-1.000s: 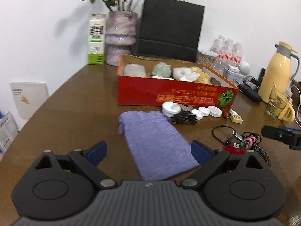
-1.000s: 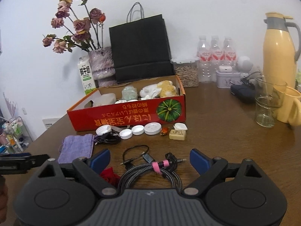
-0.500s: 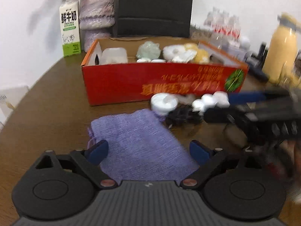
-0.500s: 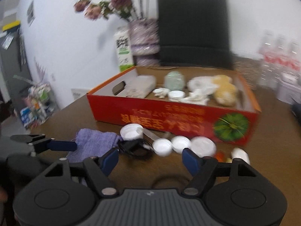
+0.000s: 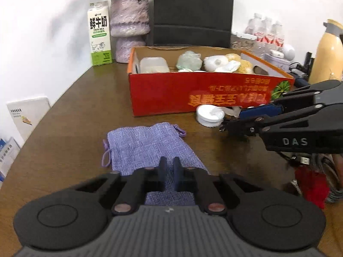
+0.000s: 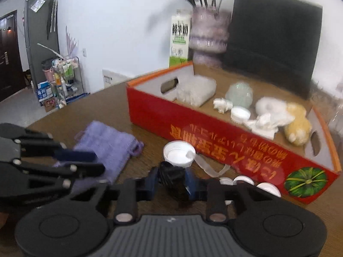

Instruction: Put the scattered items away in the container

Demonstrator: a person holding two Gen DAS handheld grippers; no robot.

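Both grips down, box at twelve o'clock.
My left gripper (image 5: 168,174) pinches the purple pouch (image 5: 148,147); my right gripper (image 6: 171,181) is closing around a black bundle (image 6: 172,176), red box (image 6: 214,132) ahead.

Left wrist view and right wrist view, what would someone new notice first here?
The red cardboard box dominates mid-table, filled with pale odds and ends. In front of it, the left claw has pinched the purple drawstring pouch, while the right claw is closing on a black cable bundle beside a white cap.
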